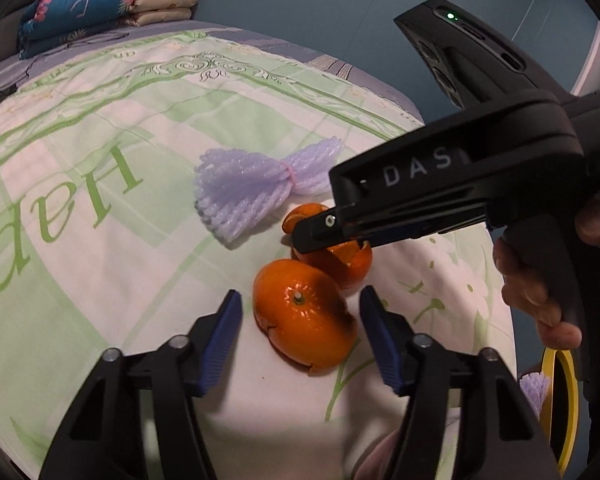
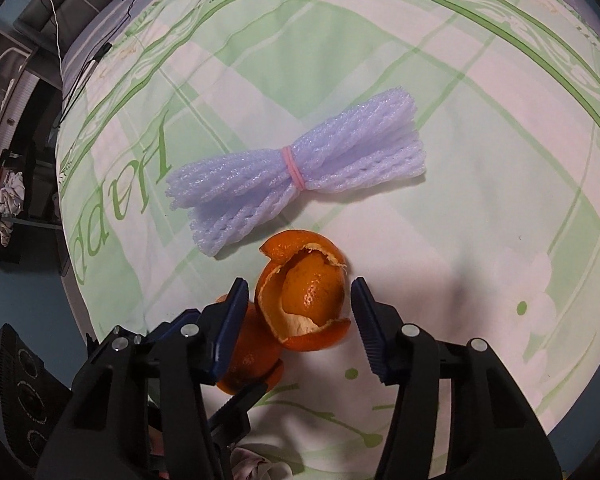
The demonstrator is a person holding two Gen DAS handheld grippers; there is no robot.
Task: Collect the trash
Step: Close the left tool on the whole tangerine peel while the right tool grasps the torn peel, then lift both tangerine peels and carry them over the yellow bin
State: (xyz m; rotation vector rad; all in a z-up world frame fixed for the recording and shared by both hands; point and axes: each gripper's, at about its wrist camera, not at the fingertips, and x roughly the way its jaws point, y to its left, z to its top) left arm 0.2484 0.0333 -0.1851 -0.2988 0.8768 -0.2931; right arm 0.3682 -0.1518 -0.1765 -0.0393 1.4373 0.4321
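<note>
Two close, downward wrist views, sharing orange peels (image 1: 304, 320) on bed.

White capitals "DAS" run along the black body of the right hand-held gripper (image 1: 332, 236) in the left wrist view; any further letters are cut off where the body steps up. Large green letters are printed on the bed cover (image 1: 100, 128), seen upside down at the left in both views. They seem to spell "Happ", with the rest running out of frame. Small script in the far ornamental border is too small to read.
</note>
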